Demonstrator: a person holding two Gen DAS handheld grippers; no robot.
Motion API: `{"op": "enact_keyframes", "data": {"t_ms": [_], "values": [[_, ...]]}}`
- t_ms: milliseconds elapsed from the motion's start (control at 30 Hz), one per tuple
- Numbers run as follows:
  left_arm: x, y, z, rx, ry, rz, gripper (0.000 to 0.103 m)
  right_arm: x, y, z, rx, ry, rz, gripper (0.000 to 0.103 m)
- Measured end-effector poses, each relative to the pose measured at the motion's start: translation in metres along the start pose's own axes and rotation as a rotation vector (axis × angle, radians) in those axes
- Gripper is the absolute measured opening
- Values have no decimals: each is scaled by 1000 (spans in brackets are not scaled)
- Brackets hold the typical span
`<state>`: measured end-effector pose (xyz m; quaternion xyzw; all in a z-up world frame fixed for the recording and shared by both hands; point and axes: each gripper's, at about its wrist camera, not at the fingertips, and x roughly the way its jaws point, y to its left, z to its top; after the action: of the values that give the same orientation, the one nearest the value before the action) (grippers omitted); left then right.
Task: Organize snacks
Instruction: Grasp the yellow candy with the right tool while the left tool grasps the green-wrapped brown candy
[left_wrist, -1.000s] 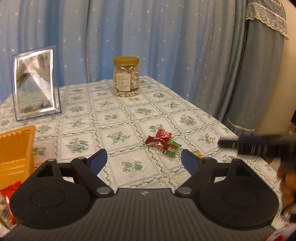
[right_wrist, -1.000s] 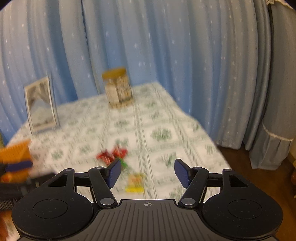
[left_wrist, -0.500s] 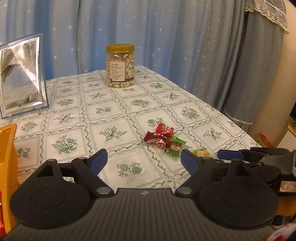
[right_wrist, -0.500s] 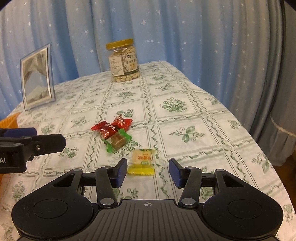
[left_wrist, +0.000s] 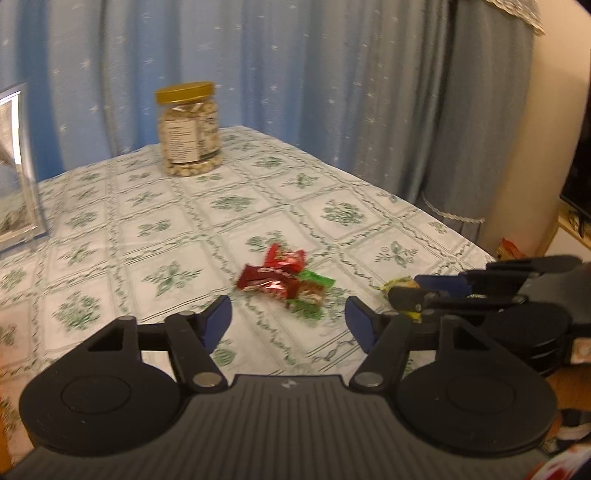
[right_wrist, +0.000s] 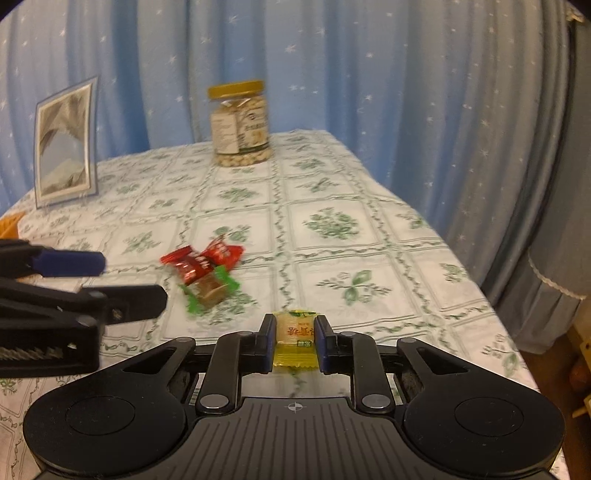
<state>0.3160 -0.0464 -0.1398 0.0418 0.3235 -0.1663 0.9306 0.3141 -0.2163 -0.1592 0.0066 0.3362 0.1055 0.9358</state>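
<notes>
Two red candies (left_wrist: 273, 275) and a green-wrapped candy (left_wrist: 312, 291) lie together on the patterned tablecloth (left_wrist: 155, 206), just ahead of my left gripper (left_wrist: 288, 325). Its jaws are closing with nothing between them, and the candies lie beyond the fingertips. My right gripper (right_wrist: 294, 332) is closing on a yellow candy (right_wrist: 295, 343), with both pads against its sides at the table surface. In the right wrist view the red candies (right_wrist: 201, 260) and the green one (right_wrist: 212, 290) lie to the left, close to the left gripper (right_wrist: 135, 278). The left wrist view shows the right gripper (left_wrist: 404, 288) low at the right.
A gold-lidded nut jar (right_wrist: 239, 123) stands at the back of the table, and a framed picture (right_wrist: 66, 142) at the back left. An orange tray corner (right_wrist: 9, 223) shows at the far left. The table's right edge (right_wrist: 476, 284) drops off toward blue curtains.
The right gripper sank and its jaws closed in around the yellow candy. The left gripper moved in toward the red and green candies and its jaws narrowed.
</notes>
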Motion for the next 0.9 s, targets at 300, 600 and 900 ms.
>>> {"op": "enact_keyframes", "data": {"t_ms": [300, 600, 900], "values": [[29, -15, 8, 68, -17, -26, 37, -7, -22, -3, 31, -2, -16, 22], [52, -20, 10, 108, 24, -16, 32, -6, -28, -5, 56, 1, -7, 22], [45, -22, 0, 73, 49, -1, 18, -10, -25, -6, 59, 3, 1, 22]]}}
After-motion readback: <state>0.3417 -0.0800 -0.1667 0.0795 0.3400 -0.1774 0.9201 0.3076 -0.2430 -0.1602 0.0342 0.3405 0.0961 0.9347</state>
